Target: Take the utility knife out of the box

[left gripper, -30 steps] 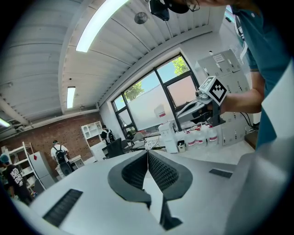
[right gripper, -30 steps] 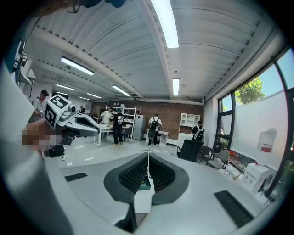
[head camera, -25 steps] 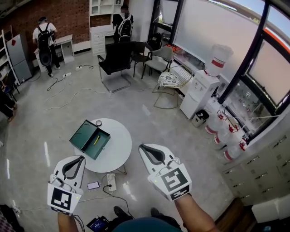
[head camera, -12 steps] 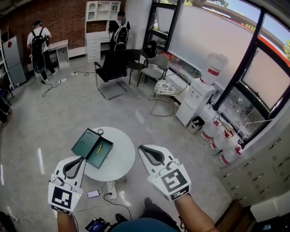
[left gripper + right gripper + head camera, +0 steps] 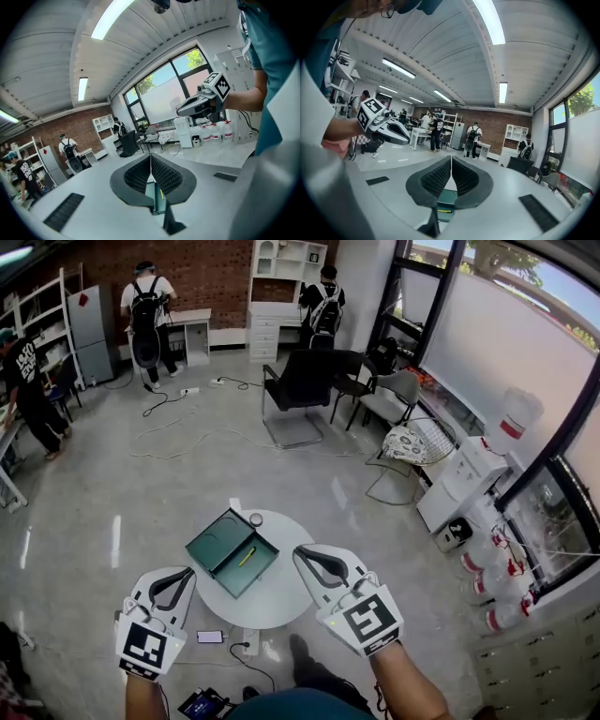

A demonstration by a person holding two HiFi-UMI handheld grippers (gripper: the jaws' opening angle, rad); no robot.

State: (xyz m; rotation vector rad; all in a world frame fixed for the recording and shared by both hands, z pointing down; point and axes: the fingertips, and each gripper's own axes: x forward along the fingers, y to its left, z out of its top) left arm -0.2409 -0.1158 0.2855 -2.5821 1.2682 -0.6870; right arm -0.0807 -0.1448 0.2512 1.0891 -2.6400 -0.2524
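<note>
An open green box (image 5: pixel 232 552) lies on a small round white table (image 5: pixel 281 601) on the floor below me. Inside the box is a yellow utility knife (image 5: pixel 247 557). My left gripper (image 5: pixel 190 572) hovers at the table's near left, shut and holding nothing. At the near right of the box my right gripper (image 5: pixel 300 552) is raised above the table, also shut and holding nothing. In the left gripper view the box (image 5: pixel 152 199) and knife (image 5: pixel 161 193) show below the closed jaws. The right gripper view shows the box (image 5: pixel 447 199) and knife (image 5: pixel 444 211) the same way.
A small round object (image 5: pixel 256 519) sits on the table beside the box. A phone (image 5: pixel 210 637) and a power strip lie on the floor under the table's near edge. A black chair (image 5: pixel 298 385), cables, a water dispenser (image 5: pixel 464 479) and standing people are farther off.
Both grippers have moved forward toward the table, and the box now lies closer, between them. The head view has swung to show more of the room's left side. Both jaws stayed shut.
</note>
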